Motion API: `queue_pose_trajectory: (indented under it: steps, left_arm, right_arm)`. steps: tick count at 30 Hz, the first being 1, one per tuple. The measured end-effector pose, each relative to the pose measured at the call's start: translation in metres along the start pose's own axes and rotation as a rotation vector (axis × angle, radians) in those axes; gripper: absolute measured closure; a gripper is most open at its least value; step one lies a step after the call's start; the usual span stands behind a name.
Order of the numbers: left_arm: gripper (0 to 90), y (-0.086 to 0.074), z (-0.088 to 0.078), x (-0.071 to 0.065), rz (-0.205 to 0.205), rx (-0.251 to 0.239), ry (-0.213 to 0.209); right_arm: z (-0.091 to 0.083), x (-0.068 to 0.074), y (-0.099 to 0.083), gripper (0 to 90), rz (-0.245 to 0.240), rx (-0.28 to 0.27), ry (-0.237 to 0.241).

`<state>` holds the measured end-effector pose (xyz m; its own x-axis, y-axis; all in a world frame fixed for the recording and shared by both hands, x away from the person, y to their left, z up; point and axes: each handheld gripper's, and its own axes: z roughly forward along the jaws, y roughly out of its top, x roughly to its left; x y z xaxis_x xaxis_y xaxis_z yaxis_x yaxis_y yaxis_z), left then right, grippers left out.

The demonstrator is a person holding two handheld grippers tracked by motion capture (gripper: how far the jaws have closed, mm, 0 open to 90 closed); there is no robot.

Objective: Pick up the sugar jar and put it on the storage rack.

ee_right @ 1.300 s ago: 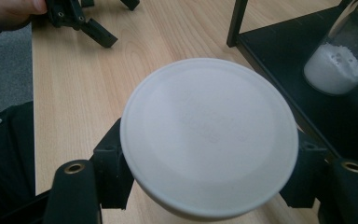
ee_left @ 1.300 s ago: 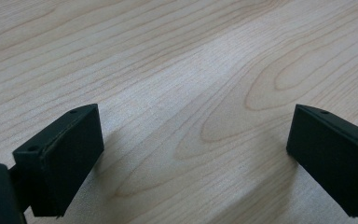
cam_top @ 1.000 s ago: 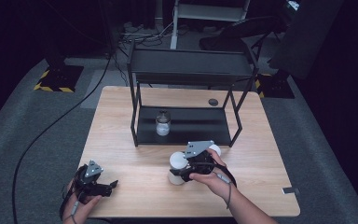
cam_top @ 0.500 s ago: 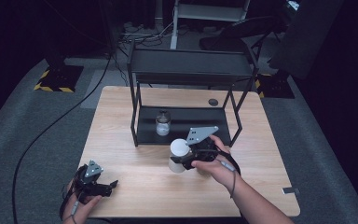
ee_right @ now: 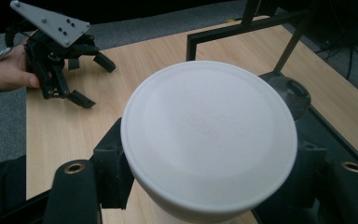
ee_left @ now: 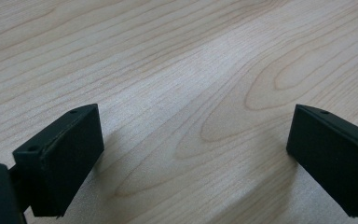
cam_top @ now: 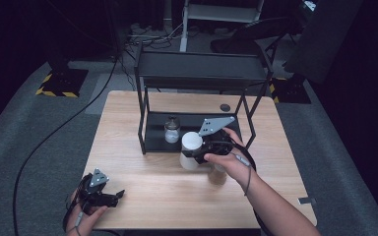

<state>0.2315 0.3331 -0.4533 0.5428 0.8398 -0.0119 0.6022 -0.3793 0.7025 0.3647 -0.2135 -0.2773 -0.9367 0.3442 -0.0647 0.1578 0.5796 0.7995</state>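
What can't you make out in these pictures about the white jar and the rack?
- White-lidded jar: body and contents, right gripper view, hidden under its own lid.
- Right gripper: pads, high view, behind the jar.
- Small jar on the rack: contents, high view, too small.

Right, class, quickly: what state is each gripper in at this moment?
Left gripper: open, nothing between its jaws, low over the table.
Right gripper: shut on the white-lidded jar.

White-lidded jar (cam_top: 191, 150) upright, lifted off table, just before rack.
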Motion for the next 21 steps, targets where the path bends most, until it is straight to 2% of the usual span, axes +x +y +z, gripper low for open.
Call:
queue_pose_trajectory:
  steps: [4,12,21]
  left_arm:
    - [3.2,0.0,0.0,0.0,0.0,0.0,-0.001]
    - [3.2,0.0,0.0,0.0,0.0,0.0,0.0]
    - [3.2,0.0,0.0,0.0,0.0,0.0,0.0]
  right_arm:
    - [0.0,-0.008,0.003,33.4,0.006,-0.007,-0.013]
    - [0.002,-0.022,0.012,33.5,-0.014,-0.008,-0.048]
    - [0.011,-0.049,0.015,33.4,0.0,0.009,-0.076]
